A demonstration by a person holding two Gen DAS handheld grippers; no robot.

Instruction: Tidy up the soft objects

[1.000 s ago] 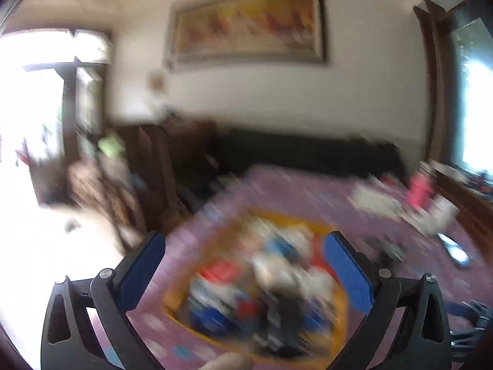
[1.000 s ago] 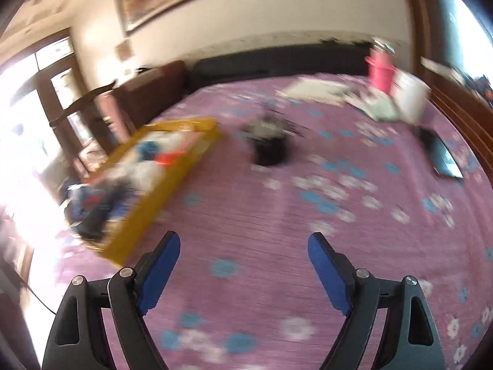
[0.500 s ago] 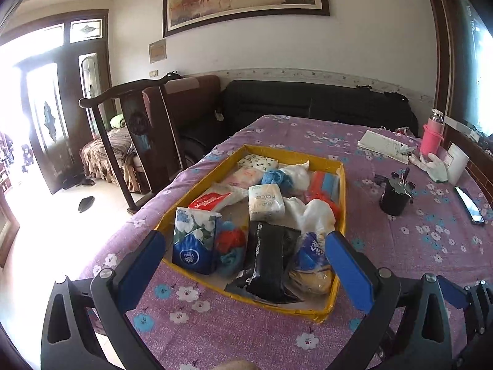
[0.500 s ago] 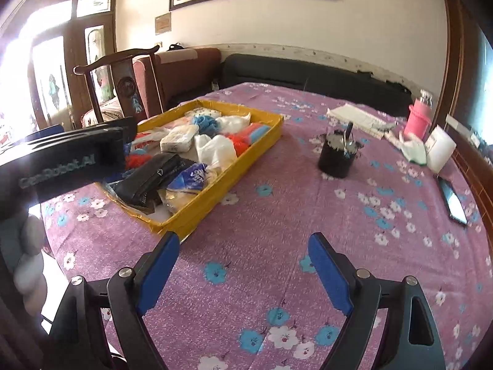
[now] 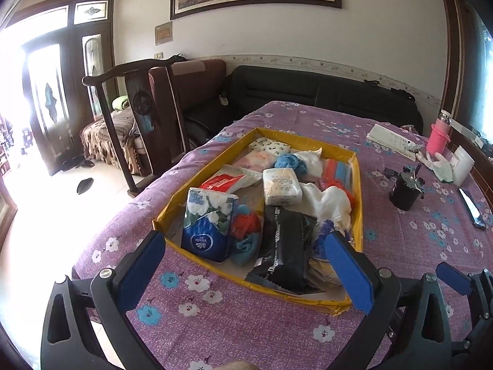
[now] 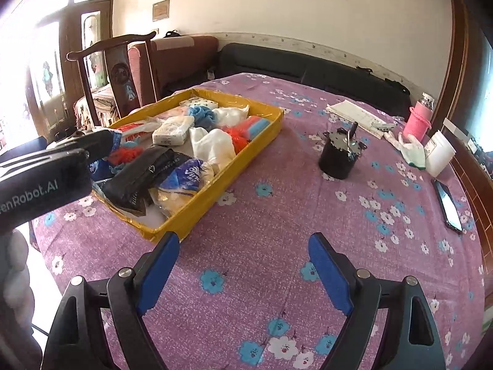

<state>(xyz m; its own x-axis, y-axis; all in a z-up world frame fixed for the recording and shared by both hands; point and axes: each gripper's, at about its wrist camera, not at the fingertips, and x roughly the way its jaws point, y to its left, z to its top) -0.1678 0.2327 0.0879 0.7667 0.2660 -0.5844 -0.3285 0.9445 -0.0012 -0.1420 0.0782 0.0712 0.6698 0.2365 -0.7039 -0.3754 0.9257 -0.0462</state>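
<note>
light: strong daylight from the glass doors (image 5: 46,98) at left, blown out to white there and on the floor (image 5: 37,215) | second bright window at right edge | focus: both views sharp, no motion blur | distortion: heavy fisheye, walls bow, dark vignette in corners | shadows: soft on the surface (image 6: 277,215)

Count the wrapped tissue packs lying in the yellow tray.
3 clearly: blue floral-printed tissue pack at the near left of the yellow cardboard tray, white tissue pack mid-tray, spotted white tissue pack at the far end. Others may be buried.
</note>
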